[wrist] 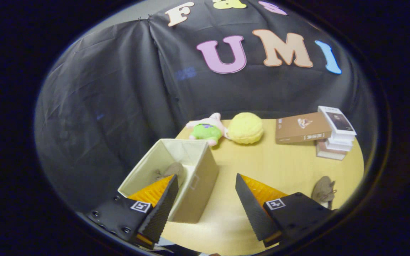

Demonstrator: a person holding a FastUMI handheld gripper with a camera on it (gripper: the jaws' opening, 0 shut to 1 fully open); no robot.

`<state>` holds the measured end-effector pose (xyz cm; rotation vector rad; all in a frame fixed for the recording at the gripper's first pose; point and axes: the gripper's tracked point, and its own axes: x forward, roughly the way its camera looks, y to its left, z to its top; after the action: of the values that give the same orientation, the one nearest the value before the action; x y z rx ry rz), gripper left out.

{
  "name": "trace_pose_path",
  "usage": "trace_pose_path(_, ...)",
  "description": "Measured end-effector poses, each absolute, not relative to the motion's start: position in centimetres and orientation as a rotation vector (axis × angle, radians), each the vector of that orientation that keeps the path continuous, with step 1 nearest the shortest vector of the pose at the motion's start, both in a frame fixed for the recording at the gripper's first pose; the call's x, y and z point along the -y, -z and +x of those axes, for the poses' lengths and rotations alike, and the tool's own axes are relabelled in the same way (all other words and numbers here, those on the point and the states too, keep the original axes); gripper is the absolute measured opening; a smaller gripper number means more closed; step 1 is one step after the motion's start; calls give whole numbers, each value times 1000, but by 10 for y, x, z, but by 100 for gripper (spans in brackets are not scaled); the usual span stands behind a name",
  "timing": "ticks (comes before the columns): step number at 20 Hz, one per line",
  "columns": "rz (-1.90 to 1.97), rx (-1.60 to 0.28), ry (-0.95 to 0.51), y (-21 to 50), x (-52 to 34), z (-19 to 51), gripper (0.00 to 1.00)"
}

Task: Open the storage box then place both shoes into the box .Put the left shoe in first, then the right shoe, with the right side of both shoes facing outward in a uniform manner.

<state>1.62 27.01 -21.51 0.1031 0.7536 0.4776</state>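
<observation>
While the gripper (205, 199) hovers above the near part of a pale wooden bench (279, 167), its two fingers are spread wide apart with nothing between them. The camera looks down and forward along them, tilted slightly. The left finger overlaps the near corner of an open cream fabric storage box (194, 170), which stands at the bench's left edge with its top uncovered. Inside the box, a tan shoe (171, 170) lies against the bottom, partly hidden by that fingertip. A second tan shoe (323, 191) rests on the bench just beyond and to the right of the right finger, well apart from the box. Farther back sit a plush toy in a green outfit (206, 131) and, touching it, a yellow round plush (246, 128). To their right a brown book (301, 128) leans against a stack of books (336, 133).
</observation>
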Motion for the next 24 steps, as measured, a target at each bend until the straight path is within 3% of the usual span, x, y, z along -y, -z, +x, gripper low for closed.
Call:
trace_pose_path(15, -11, -764, -182, 248, -15, 42, 100)
trace_pose_path(24, -56, -988, -148, 343, 73, 15, 100)
